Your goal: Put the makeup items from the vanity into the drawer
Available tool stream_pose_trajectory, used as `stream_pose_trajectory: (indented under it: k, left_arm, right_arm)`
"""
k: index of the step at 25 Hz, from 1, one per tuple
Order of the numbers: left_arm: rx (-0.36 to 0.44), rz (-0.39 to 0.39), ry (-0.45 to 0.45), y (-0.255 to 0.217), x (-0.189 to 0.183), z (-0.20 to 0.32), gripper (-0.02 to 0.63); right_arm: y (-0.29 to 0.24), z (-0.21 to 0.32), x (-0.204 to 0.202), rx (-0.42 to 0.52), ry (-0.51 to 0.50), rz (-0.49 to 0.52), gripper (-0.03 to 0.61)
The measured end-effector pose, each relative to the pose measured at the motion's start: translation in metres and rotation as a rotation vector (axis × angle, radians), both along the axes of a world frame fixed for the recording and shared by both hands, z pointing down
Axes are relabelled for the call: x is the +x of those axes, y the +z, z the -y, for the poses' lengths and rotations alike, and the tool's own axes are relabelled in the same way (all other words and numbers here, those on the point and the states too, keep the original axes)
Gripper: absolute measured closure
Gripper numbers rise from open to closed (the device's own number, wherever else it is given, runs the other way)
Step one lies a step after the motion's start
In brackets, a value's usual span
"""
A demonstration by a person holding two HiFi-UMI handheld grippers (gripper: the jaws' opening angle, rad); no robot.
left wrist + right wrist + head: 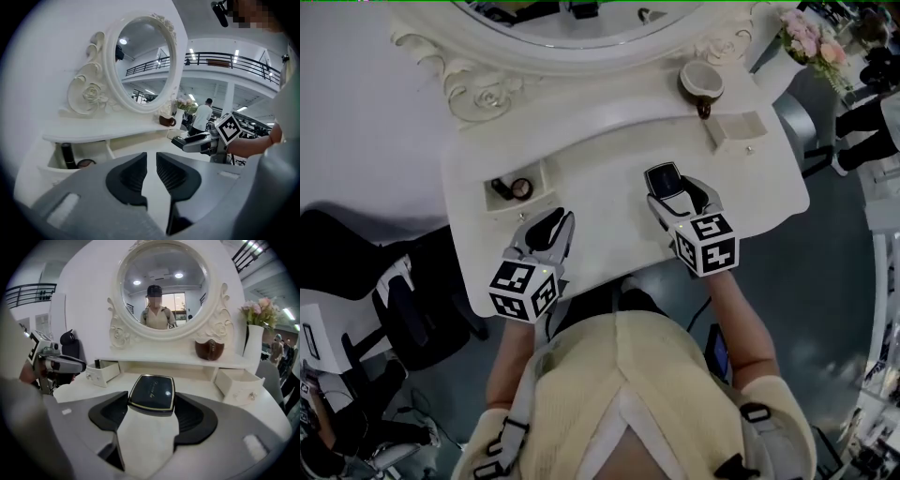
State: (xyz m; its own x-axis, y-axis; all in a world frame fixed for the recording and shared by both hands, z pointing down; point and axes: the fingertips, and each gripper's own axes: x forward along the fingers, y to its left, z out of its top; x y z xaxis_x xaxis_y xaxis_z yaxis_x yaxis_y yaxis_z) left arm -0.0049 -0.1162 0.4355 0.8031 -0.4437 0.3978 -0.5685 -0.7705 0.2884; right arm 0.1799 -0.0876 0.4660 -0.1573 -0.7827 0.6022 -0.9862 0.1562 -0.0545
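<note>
A black square compact (pixel 664 178) with a gold rim (pixel 151 393) is held just above the white vanity top (pixel 600 169). My right gripper (pixel 677 194) is shut on it, one pad against each side. The left drawer (pixel 499 205) stands open. In it lie a dark lipstick (pixel 500 187) and a round compact (pixel 521 188); the left gripper view shows the lipstick (pixel 67 155) too. My left gripper (pixel 551 231) hovers just in front of that drawer. Its jaws are almost together, with only a slim gap and nothing between them (pixel 151 171).
A second small drawer (pixel 739 129) is pulled out at the right. A brown cup (pixel 701 86) sits on the shelf under the oval mirror (pixel 161 289). A vase of pink flowers (pixel 808 39) stands at the far right. A chair (pixel 401 314) is left of the vanity.
</note>
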Motion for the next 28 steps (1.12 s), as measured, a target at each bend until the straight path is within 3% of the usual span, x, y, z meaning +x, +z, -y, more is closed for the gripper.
stream_pose_trajectory:
  k: [14, 28]
  left_arm:
    - [0.027, 0.023, -0.314, -0.001, -0.100, 0.003, 0.558]
    - [0.033, 0.025, -0.491, 0.001, -0.152, -0.011, 0.558]
  right_arm:
    - [-0.013, 0.063, -0.116, 0.027, -0.350, 0.026, 0.265]
    - [-0.012, 0.081, -0.198, -0.008, -0.580, 0.043, 0.265]
